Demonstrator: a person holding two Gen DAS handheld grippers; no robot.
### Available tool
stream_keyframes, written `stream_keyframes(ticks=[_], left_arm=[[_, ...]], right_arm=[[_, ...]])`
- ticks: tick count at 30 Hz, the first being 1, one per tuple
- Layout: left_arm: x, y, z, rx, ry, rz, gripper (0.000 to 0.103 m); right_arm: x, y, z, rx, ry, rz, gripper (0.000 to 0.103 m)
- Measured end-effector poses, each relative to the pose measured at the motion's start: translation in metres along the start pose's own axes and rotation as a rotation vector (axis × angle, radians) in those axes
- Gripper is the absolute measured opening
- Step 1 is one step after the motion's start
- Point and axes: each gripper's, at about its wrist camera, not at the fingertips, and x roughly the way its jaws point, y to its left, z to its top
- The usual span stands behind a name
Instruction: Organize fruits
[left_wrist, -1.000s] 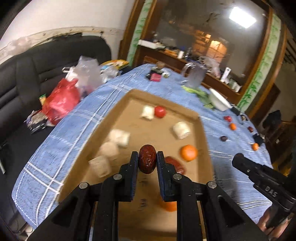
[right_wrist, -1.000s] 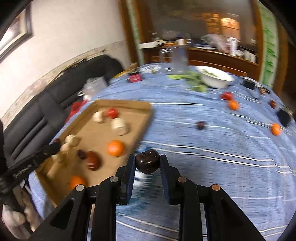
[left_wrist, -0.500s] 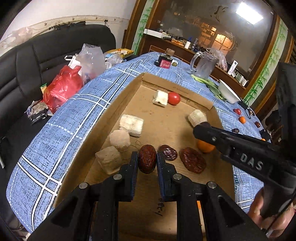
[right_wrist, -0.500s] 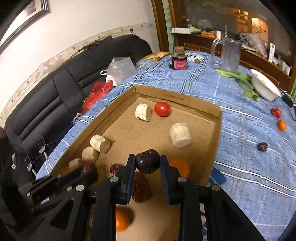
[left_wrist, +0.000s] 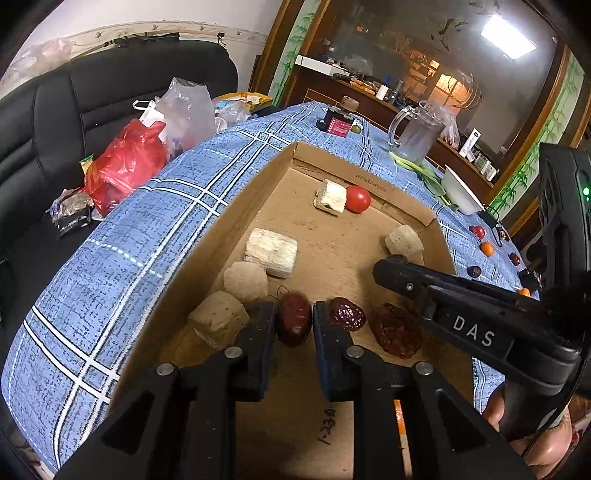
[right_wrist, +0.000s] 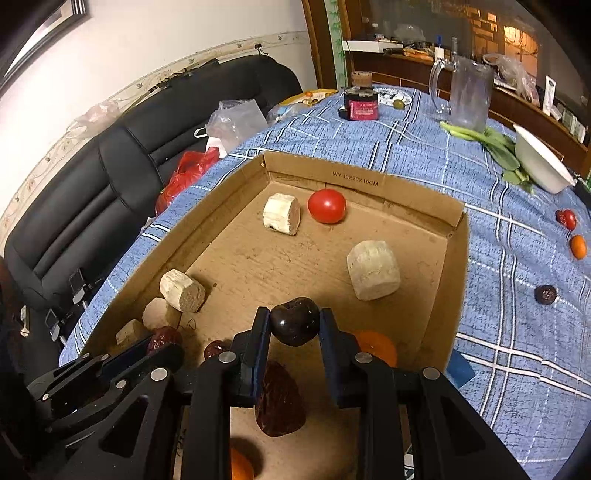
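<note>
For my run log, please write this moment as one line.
left gripper: shut on red date | right gripper: shut on dark fruit | both over cardboard box

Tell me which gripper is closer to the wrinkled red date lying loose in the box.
Left. The left gripper, shut on its own red date, sits right beside the loose wrinkled date. The right gripper, holding a dark fruit, hangs farther right, over the cardboard box.

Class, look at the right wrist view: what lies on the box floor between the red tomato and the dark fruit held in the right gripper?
Only bare cardboard lies between the red tomato and the dark fruit in the right gripper; the pale chunks sit off to either side. The right wrist view shows it.
</note>
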Motion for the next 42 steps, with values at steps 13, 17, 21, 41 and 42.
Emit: stream_keyframes(ticks=[13,17,21,41,42], left_arm=[[-0.036,-0.014,-0.001,0.034,-0.058,0.004,0.055],[-0.05,-0.029,-0.005,0.084,-0.089,0.009,0.066],[-0.059,-0.043,-0.012,0.123,-0.099,0.006,0.067],[-0.141,-0.062,-0.037,0.101,-0.505,0.289,0.103],[-0.142,-0.063,-0.04,0.092,-0.506,0.306,0.103]], right_arm=[[-0.06,-0.017,-0.015,0.053,-0.113,-0.028,0.032],[-0.086,-0.032,-0.035,0.118,-0.155,-0.03,0.038],[-0.094,-0.037,-0.047,0.15,-0.159,-0.013,0.038],[-0.137,-0.042,-0.111,0.199,-0.222,-0.078,0.054],[-0.137,-0.042,-0.113,0.202,-0.22,-0.078,0.054]])
